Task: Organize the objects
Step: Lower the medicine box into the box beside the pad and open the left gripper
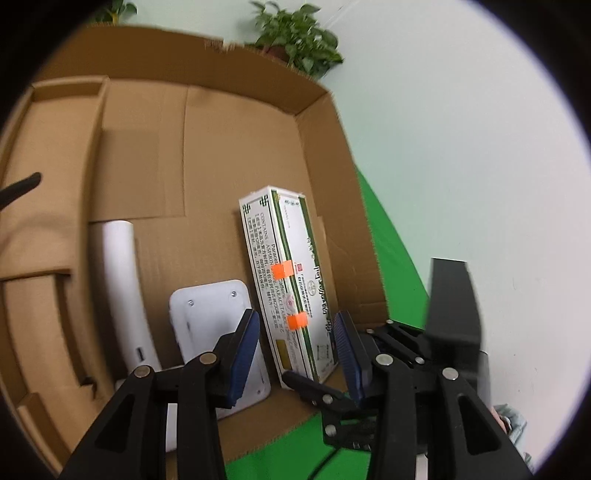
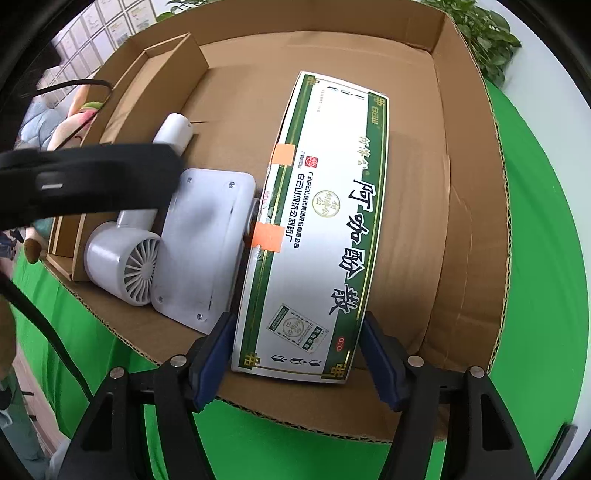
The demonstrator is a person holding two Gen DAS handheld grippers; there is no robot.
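Observation:
A long white-and-green medicine box (image 2: 317, 229) with two orange stickers lies in the brown cardboard carton (image 2: 469, 221). My right gripper (image 2: 297, 343) is shut on its near end, with a blue pad against each long edge. Left of the medicine box sit a flat white device (image 2: 207, 236) and a white handheld fan (image 2: 129, 258). In the left wrist view my left gripper (image 1: 297, 350) hangs open and empty over the carton's near edge (image 1: 258, 435), in front of the medicine box (image 1: 288, 280) and the white device (image 1: 218, 332). The fan's handle (image 1: 122, 277) shows there too.
A narrow cardboard compartment (image 2: 162, 74) runs along the carton's left side. The carton rests on a green cloth (image 2: 535, 258). The left tool's blurred black body (image 2: 92, 181) crosses over the fan. Potted plants (image 1: 295, 33) stand behind the carton. Soft toys (image 2: 74, 122) lie off to the left.

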